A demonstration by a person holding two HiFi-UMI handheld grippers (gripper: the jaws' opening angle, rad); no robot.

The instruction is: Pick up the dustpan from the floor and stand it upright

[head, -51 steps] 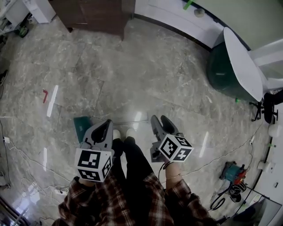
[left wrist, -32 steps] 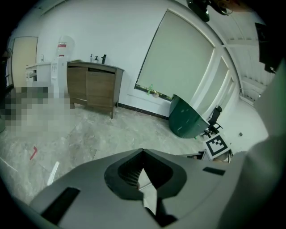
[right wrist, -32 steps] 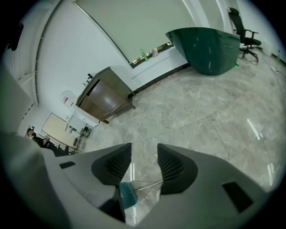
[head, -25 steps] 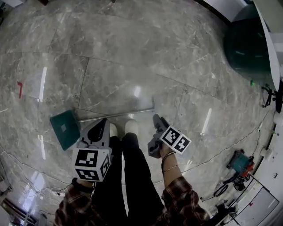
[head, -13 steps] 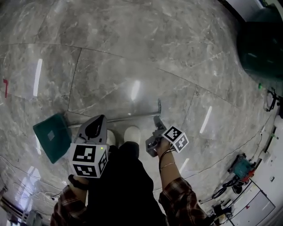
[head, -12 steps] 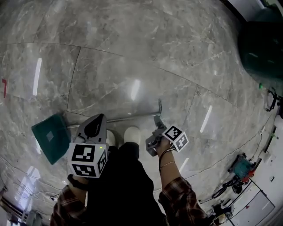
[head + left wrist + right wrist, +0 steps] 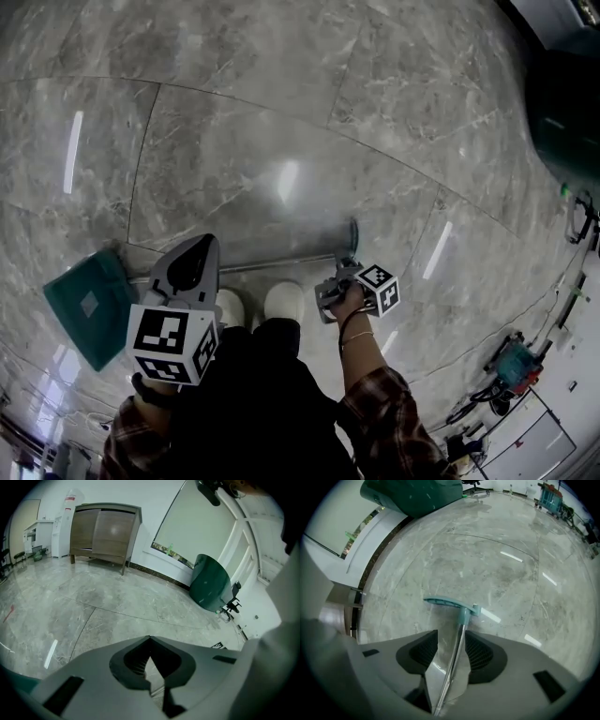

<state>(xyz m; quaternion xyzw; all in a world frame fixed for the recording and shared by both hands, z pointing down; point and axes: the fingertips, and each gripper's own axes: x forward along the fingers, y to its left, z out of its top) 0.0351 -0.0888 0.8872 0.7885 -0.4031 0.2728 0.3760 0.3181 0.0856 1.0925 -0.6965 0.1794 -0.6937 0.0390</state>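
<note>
This looks like a large office or lab hall rather than a home. The floor is polished grey marble-look tile in big slabs that mirror long strip lights. A plain white wall carries a wide glazed panel, and a brown wooden cabinet stands against it beside a tall white unit. A black office chair sits near a bulky dark green rounded piece. Loose cables and a small teal machine lie on the tiles near white cabinets.
</note>
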